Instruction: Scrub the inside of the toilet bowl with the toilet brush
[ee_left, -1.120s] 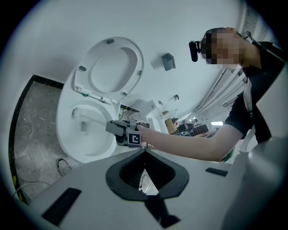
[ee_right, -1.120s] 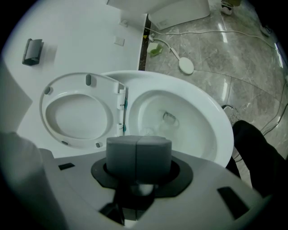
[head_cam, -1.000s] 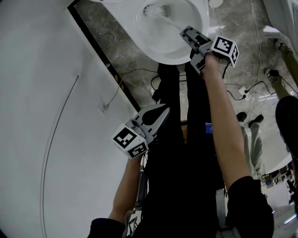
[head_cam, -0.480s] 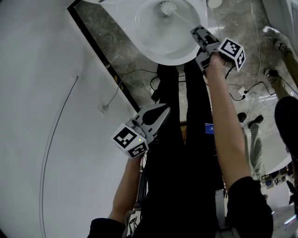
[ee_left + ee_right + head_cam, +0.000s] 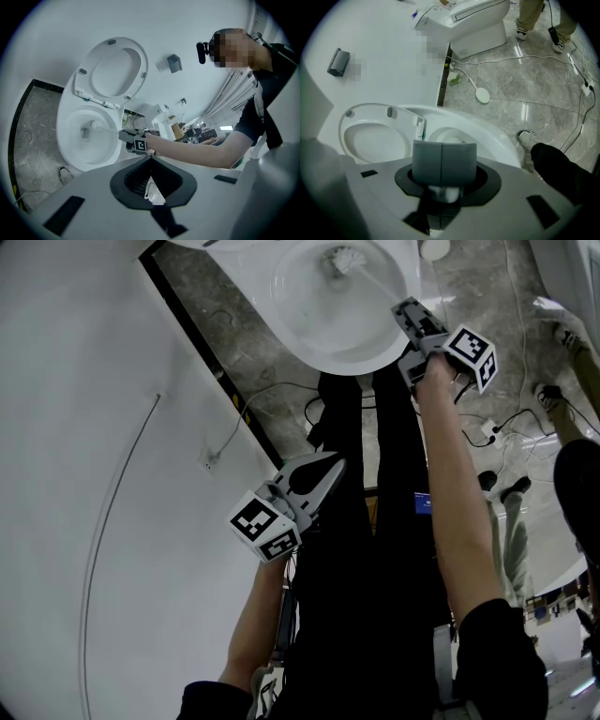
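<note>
Brush at the far wall of the bowl, spare hand parked.

Nearest me, the left gripper (image 5: 326, 467) hangs by the person's legs with its jaws pressed together on nothing, held clear of the work. Farther off, the right gripper (image 5: 406, 311) is clamped tight on the handle of the toilet brush (image 5: 347, 259). It reaches over the toilet bowl (image 5: 373, 356) rim so the bristles meet the far inside wall, below the raised seat (image 5: 112, 70).

No words or numbers can be read. The left cube (image 5: 264, 529) at 7 o'clock and the right cube (image 5: 472, 352) at 2 o'clock show only black-and-white square marks. The blue tag (image 5: 424, 502) on the dark clothes at 3 o'clock is too small to read.
</note>
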Motion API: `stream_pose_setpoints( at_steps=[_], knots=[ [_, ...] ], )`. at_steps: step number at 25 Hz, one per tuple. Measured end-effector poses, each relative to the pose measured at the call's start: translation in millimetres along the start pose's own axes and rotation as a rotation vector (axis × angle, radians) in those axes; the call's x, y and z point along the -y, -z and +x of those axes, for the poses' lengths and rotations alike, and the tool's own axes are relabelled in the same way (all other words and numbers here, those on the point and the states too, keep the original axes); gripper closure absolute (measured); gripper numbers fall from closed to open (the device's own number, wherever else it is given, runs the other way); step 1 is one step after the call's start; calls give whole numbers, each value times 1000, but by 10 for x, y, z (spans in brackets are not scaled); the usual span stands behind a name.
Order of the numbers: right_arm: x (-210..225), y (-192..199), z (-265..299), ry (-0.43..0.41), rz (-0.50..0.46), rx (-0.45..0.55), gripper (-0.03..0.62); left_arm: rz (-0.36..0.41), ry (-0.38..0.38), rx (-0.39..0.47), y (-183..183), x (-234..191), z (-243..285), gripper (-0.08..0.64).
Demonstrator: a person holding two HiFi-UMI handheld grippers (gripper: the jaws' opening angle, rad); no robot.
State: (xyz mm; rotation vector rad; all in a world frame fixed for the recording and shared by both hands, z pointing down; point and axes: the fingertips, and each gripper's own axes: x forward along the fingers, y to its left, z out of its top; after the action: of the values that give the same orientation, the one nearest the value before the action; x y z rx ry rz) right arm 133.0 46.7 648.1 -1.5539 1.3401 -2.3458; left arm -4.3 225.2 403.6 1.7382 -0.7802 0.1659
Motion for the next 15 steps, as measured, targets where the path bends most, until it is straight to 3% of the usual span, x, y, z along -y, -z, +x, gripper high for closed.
stream_pose_setpoints(
  at_steps=[15],
  knots=[
    [-272,362,558,39,-205,-159,431,-20,-13,5,8,-88,-103,549]
  ],
)
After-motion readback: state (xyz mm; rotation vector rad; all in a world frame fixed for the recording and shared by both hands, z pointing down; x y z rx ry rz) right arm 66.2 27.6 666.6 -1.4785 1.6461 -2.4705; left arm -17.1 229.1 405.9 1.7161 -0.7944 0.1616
